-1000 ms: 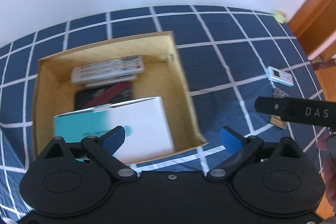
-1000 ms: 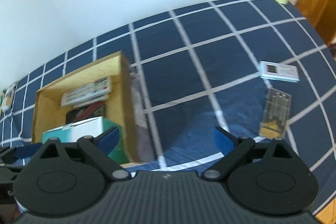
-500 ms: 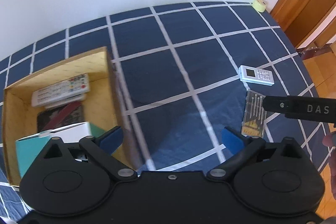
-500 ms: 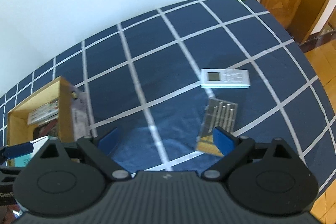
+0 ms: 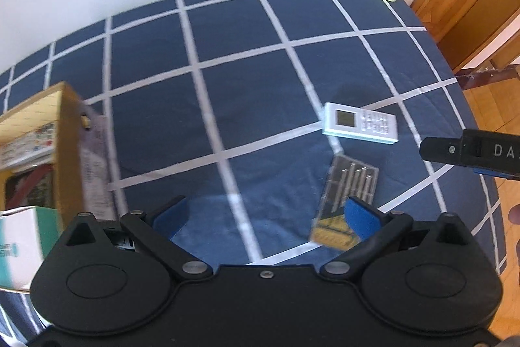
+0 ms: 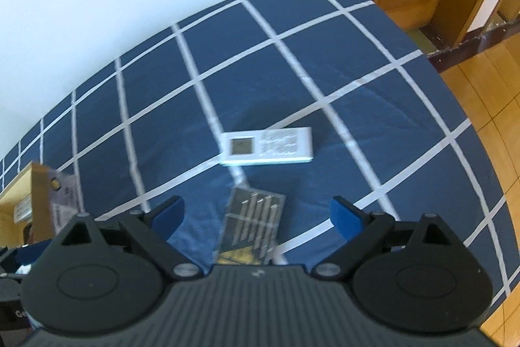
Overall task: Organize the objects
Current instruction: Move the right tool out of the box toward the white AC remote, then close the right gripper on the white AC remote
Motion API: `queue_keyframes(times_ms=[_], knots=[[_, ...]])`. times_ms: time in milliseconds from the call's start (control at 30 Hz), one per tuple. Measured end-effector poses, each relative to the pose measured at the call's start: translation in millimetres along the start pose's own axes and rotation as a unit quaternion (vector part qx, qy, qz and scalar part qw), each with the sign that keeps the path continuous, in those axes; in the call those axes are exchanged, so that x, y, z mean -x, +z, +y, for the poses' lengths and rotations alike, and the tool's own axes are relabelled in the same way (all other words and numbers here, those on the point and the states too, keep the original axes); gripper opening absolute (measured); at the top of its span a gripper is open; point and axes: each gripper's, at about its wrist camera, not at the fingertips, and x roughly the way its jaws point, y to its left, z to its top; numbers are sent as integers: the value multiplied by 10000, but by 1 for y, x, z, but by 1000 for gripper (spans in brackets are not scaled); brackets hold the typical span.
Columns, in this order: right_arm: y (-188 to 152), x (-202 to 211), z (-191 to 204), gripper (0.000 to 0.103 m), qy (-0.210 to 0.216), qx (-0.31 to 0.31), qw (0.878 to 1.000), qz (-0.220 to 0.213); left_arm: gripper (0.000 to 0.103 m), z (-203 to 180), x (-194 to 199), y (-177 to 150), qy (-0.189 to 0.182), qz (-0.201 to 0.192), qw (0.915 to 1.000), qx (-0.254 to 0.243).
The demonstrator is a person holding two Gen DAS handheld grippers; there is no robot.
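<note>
- Left gripper (image 5: 266, 212): blue-padded jaws spread wide, nothing between them, ready for a fresh pick.
- Right gripper (image 6: 256, 213): jaws wide apart, empty, poised above clear flat case of small screwdrivers (image 6: 252, 226) for a straddling grasp.
- White slim remote with small screen (image 6: 267, 146): on blue checked bedcover (image 6: 325, 60), at twelve o'clock from case.
- Open tan cardboard box (image 5: 66, 152): far off at nine o'clock, already holding sorted items.

Open bedspread (image 5: 260, 106) centre; cardboard box (image 5: 66, 152) blocks left; remote (image 6: 266, 146), screwdriver case (image 6: 252, 225) right.
</note>
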Motion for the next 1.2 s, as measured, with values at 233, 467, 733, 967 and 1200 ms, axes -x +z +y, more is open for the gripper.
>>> queue_keyframes(times_ms=[233,467,733,967,1200], knots=[[24,-24,-36,95,9,-110,9998,161,102,-37,-27,19,-74,102,9999,-65],[48,-57,-49,95,70,-228,9993,288,103,-57,-66,44,-66,316,9993,-196],[73,-105,-46,95,208,-299,9975,602,102,-67,-118,69,-95,630,9973,-355],[77,-147,-46,93,189,-298,9951,919,102,-67,-157,78,-226,953,9947,-312],[76,-164,-45,88,265,-333,9936,1051,102,-73,-174,84,-415,1024,9930,-418]])
